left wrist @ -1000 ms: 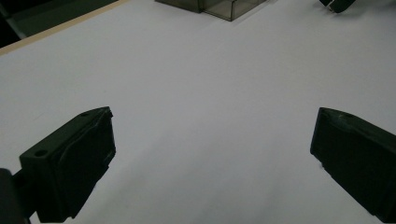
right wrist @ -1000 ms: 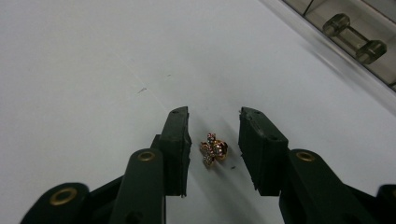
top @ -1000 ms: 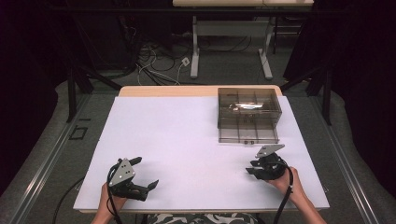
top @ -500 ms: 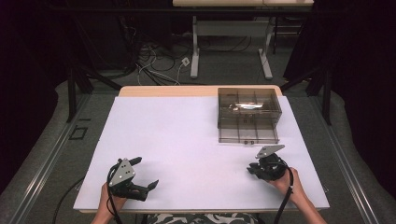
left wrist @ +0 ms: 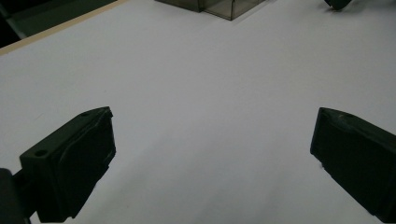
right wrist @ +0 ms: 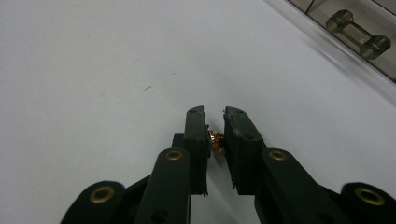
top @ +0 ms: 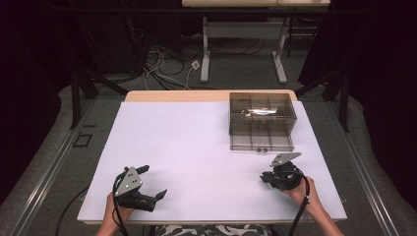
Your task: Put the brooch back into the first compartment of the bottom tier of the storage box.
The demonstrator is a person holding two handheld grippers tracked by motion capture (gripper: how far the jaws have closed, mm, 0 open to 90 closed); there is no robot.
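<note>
My right gripper (right wrist: 215,122) has just been closing and pinches a tiny shiny bit (right wrist: 215,140) between its jaws, w/ the box (top: 262,120) near. My left gripper (left wrist: 212,140) is spread wide, nothing in it.

White table cover (top: 196,147) on tan tabletop (top: 172,96); smoky translucent grey organiser box (top: 260,120); black left gripper (top: 147,186) and right gripper (right wrist: 215,119); copper-coloured small piece (right wrist: 216,138); camouflage-patterned garment (top: 211,230).

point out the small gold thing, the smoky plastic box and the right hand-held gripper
small gold thing (right wrist: 215,139), right gripper view, its shiny side
smoky plastic box (top: 262,107), high view, its lid
right hand-held gripper (right wrist: 215,122), right gripper view, between its tips
</note>
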